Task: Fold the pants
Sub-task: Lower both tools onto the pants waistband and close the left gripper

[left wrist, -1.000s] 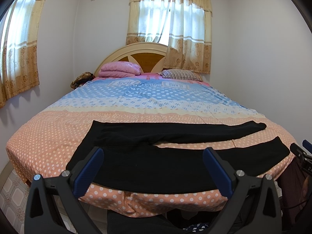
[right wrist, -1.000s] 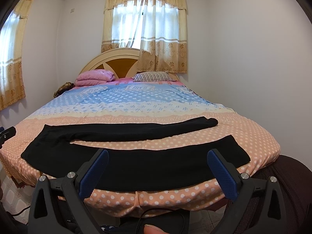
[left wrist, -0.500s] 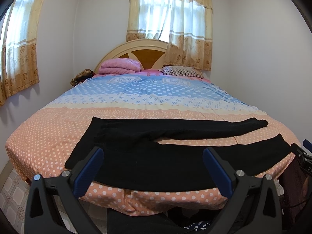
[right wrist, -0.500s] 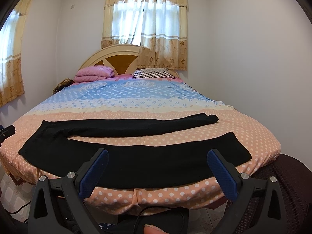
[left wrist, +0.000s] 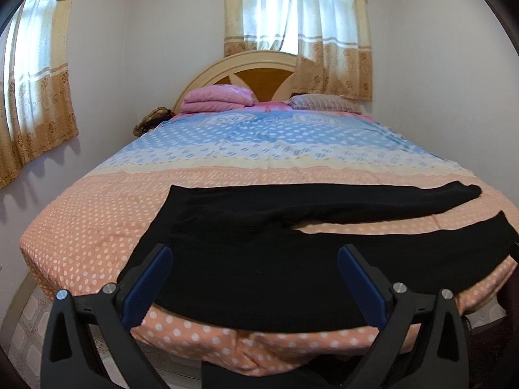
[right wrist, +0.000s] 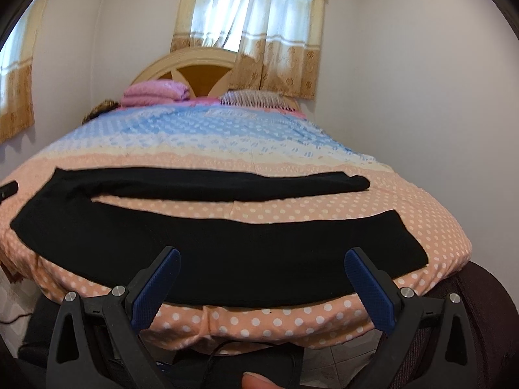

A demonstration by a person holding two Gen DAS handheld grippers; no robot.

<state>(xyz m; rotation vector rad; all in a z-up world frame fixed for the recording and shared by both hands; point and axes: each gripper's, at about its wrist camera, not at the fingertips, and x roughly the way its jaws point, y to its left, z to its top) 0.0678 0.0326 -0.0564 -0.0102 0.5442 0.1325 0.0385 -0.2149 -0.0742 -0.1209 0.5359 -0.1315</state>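
Observation:
Black pants [left wrist: 259, 243] lie flat across the foot of the bed, waistband to the left and both legs stretching right with a gap between them. In the right wrist view the same pants [right wrist: 227, 253] fill the near edge of the bed. My left gripper [left wrist: 254, 278] hovers open just before the waist and hip part, nothing between its blue pads. My right gripper [right wrist: 262, 278] is open too, in front of the near leg close to the bed's edge.
The bed [left wrist: 81, 227] has a dotted peach and blue cover, with a pink folded blanket [left wrist: 217, 97] and a striped pillow [left wrist: 324, 102] at the headboard. White walls and curtained windows close in on both sides. A dark chair or cushion [right wrist: 470, 308] sits at lower right.
Both grippers have moved forward and lower toward the bed's foot; the pants now look larger and nearer. The pants themselves have not shifted.

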